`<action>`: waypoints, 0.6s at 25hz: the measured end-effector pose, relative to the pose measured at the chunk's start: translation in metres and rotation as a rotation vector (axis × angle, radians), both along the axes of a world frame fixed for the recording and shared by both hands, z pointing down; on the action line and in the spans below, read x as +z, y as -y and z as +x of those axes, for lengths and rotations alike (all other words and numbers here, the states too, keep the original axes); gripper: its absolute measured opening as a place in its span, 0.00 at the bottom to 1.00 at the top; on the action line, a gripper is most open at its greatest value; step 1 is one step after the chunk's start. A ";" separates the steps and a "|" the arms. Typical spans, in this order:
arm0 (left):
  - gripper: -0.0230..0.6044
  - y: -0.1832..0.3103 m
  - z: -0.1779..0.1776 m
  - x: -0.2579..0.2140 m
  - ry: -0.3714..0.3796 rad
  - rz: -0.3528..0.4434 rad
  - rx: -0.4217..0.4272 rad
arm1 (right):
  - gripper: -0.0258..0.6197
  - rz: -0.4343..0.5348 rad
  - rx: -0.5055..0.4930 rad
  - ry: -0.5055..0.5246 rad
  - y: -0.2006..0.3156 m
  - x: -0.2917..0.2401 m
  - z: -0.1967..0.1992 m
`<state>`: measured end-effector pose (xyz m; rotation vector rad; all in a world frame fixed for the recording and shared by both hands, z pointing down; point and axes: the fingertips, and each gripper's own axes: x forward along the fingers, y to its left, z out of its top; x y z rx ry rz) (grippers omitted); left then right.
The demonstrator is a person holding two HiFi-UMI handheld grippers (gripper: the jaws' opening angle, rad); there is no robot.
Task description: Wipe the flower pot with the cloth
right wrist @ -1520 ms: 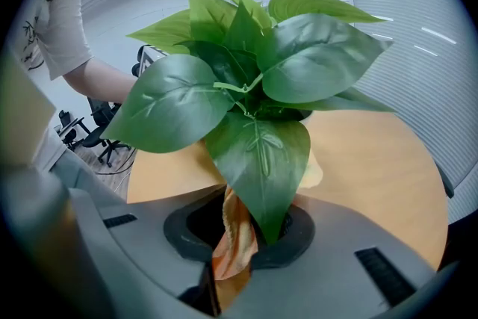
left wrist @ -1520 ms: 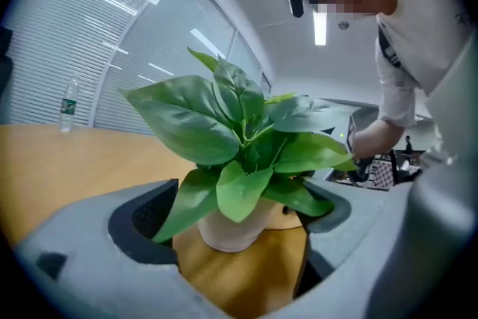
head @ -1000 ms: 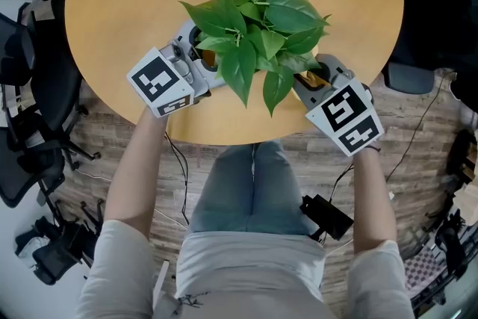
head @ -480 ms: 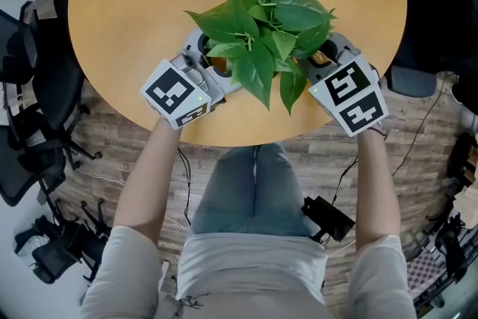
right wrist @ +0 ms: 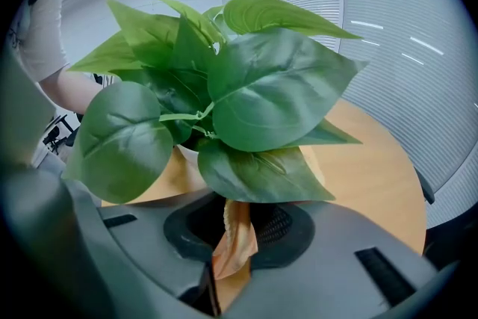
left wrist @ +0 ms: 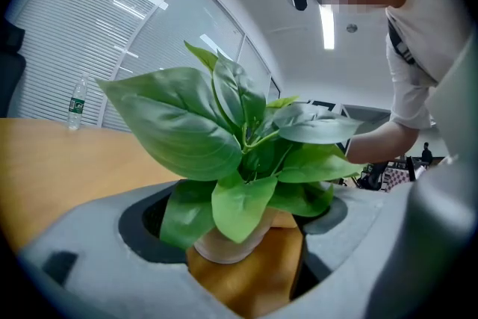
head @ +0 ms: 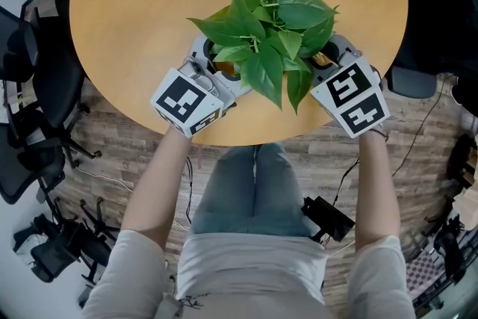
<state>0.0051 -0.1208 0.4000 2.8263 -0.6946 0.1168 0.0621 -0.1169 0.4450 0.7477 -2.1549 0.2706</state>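
Round wooden table [head: 119, 26] over a plank floor, office chairs around it; slatted blinds behind glass in both gripper views.

Flower pot [left wrist: 224, 244]: near side of the table, in front of the person, under a broad-leaved plant [head: 265, 33].

Left gripper [left wrist: 246, 250]: jaws spread, pot standing in the gap. Bare table shows between the pot and the right-hand jaw, so it is not clamped.

Right gripper [right wrist: 235, 228]: jaws pressed together on a tan cloth [right wrist: 231, 254], which rises limp toward the pot from the right.

Handling (judgement):
- Pot is small, pale and smooth, probably light and top-heavy with foliage, so it may slide or tip under a wiping push.
- Steady it low on the wall, below the leaves.
- Cloth is soft and folds, so keep the pinch close to its working edge.

Views:
- Head view gives the layout, but leaves hide the pot wall.
- Left gripper view shows the wall, plus a bottle [left wrist: 76, 104] far off.
- Only the right gripper view shows the pinch.
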 end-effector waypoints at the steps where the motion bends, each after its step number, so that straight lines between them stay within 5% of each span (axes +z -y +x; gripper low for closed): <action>1: 0.72 0.000 0.000 0.000 -0.001 0.001 -0.003 | 0.13 -0.001 0.000 0.000 -0.001 0.000 0.000; 15: 0.72 -0.002 0.003 0.000 0.019 -0.007 -0.097 | 0.13 -0.011 -0.016 0.001 -0.019 0.001 -0.002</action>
